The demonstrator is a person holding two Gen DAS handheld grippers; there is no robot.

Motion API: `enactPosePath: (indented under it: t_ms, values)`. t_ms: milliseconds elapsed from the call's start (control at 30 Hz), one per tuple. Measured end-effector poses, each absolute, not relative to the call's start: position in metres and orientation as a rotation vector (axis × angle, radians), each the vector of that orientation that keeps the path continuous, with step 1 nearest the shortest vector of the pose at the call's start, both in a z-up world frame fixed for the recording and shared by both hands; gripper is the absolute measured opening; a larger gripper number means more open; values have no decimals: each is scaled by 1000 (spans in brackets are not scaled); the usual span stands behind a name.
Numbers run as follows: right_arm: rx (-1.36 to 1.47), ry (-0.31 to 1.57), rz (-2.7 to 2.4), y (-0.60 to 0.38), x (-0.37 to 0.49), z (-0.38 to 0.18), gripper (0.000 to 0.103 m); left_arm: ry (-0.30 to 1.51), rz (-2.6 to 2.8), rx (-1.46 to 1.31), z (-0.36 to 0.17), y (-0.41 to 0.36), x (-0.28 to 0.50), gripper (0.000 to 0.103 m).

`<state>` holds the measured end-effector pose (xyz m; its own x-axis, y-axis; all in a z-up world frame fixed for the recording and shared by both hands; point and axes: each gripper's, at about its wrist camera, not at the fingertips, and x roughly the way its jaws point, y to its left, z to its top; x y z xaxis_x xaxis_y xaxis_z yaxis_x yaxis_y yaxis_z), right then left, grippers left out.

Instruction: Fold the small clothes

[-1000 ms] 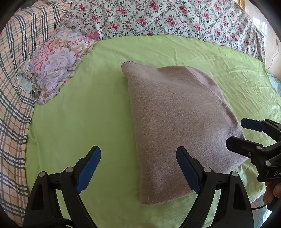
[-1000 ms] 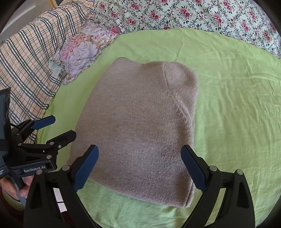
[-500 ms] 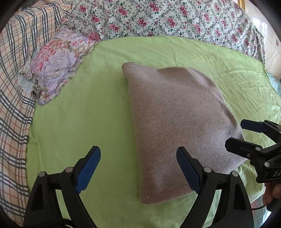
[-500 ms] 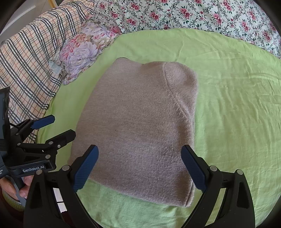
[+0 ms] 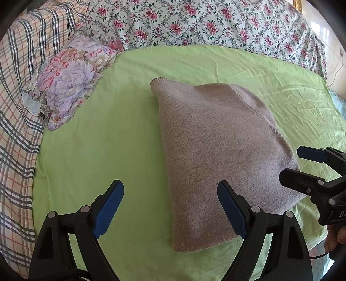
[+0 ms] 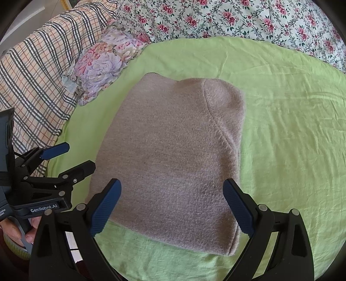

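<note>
A folded taupe knit garment (image 5: pixel 218 151) (image 6: pixel 173 155) lies flat on the light green sheet (image 5: pixel 97 140) (image 6: pixel 292 129). My left gripper (image 5: pixel 170 192) hovers open above the garment's near left edge, one finger over bare sheet, the other over the knit; nothing is between its blue pads. In the right wrist view the same gripper (image 6: pixel 67 156) shows at the garment's left side. My right gripper (image 6: pixel 172 192) is open over the garment's near edge, holding nothing, and shows in the left wrist view (image 5: pixel 298 164) beside the garment's right edge.
A floral pillow (image 5: pixel 71 77) (image 6: pixel 106 62) sits at the sheet's far left corner. Plaid bedding (image 5: pixel 15 108) (image 6: pixel 36 75) lies along the left and a rose-patterned cover (image 5: pixel 205 26) (image 6: pixel 237 19) across the back. A person's hand (image 6: pixel 13 231) holds the left gripper's handle.
</note>
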<state>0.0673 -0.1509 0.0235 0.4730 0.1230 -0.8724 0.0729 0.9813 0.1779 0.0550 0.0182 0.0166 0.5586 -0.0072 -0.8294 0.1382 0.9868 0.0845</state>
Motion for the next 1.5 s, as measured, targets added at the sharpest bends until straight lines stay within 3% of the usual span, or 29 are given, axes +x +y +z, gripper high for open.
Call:
enactPosePath:
  t_ms: [1500]
  values:
    - [215,1070,32,-161,70,27,95,968,-110,154,20,14,62,89]
